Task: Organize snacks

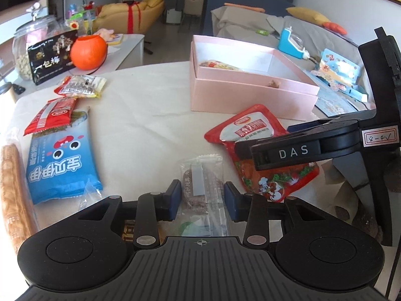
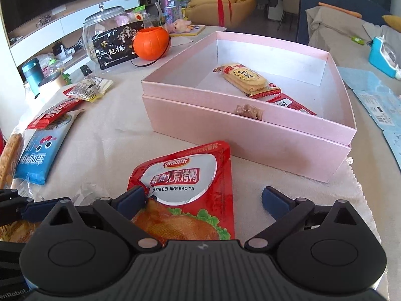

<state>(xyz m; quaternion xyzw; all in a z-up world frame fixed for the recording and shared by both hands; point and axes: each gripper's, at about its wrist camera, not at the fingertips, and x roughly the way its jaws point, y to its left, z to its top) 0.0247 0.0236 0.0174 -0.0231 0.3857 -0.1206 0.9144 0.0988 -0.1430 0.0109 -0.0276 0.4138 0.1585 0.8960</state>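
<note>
The left gripper (image 1: 202, 200) has its jaws part-open either side of a clear-wrapped cake (image 1: 202, 186) lying on the bench (image 1: 150, 125). The right gripper (image 2: 204, 199) has its jaws spread wide, one pad on the red pouch (image 2: 185, 190); the pink box (image 2: 250, 130) stands just beyond them.

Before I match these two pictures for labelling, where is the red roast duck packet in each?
Left wrist view: red roast duck packet right of centre, partly under the right gripper.
Right wrist view: bottom centre, between that gripper's fingers.
Shared landmark: pink box just behind it.

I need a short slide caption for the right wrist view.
Open right tongs over a red roast-duck packet, before a pink box holding two snacks.
</note>
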